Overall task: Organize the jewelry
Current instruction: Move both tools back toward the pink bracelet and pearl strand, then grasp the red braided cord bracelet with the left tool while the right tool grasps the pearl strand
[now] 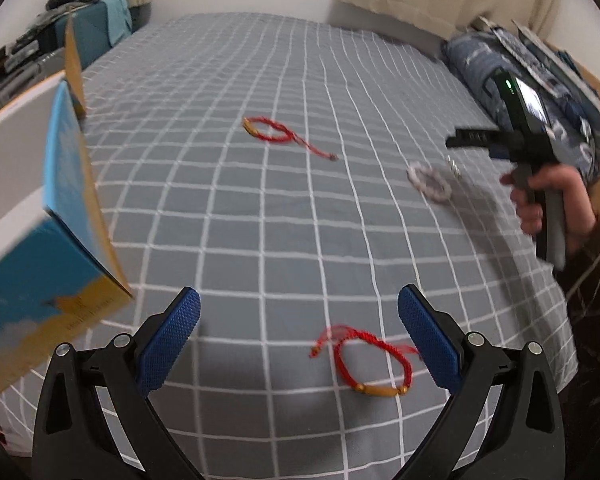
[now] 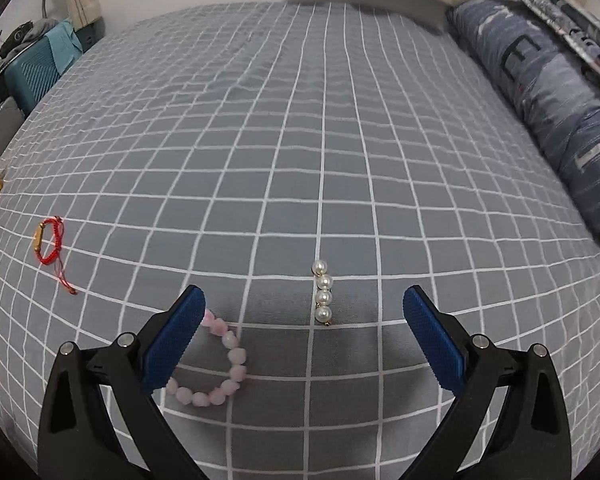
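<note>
In the left wrist view my left gripper (image 1: 300,312) is open above the grey checked bedspread (image 1: 260,208). A red cord bracelet with gold beads (image 1: 374,364) lies just inside its right finger. A second red bracelet (image 1: 270,130) lies farther out. A pink bead bracelet (image 1: 430,180) and a small pearl piece (image 1: 454,166) lie at the right, under the right gripper (image 1: 480,138), seen side-on. In the right wrist view my right gripper (image 2: 304,308) is open. The pearl string (image 2: 323,294) lies between its fingers. The pink bead bracelet (image 2: 216,364) is partly hidden by the left finger. A red bracelet (image 2: 48,242) lies far left.
An open blue and gold box (image 1: 48,240) stands at the left edge of the bed, with a yellow flap (image 1: 74,64) up. A rolled blue quilt (image 2: 540,92) lies along the right side. A teal suitcase (image 2: 36,68) and clutter stand beyond the left edge.
</note>
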The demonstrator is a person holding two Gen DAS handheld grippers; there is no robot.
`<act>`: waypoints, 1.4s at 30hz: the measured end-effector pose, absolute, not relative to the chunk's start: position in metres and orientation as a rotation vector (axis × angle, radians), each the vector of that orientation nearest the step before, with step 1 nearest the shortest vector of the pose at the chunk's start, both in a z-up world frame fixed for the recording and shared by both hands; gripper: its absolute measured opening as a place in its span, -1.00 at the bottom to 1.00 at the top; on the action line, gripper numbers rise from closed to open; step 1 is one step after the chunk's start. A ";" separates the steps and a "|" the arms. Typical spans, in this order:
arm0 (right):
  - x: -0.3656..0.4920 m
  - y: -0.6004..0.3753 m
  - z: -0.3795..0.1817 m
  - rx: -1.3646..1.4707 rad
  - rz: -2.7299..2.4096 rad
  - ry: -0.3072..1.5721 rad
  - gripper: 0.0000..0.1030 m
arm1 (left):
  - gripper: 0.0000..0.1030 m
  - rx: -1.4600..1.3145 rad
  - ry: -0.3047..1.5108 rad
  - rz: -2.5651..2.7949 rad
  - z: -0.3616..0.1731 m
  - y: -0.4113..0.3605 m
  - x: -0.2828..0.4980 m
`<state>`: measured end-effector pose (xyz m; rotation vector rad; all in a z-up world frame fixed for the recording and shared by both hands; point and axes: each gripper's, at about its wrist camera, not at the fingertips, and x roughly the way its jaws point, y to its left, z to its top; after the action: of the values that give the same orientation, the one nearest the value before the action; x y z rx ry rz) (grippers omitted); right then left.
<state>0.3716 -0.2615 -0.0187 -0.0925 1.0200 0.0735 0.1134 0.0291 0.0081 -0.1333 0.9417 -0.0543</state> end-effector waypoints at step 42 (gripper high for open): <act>0.385 -0.261 -0.059 -0.062 0.039 1.158 -0.78 | -0.92 -0.055 1.076 -0.076 -0.050 0.004 0.091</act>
<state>0.3855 -0.2611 -0.0589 -0.0617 1.1582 0.0395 0.0908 0.0039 -0.0503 -0.0553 1.0756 -0.0758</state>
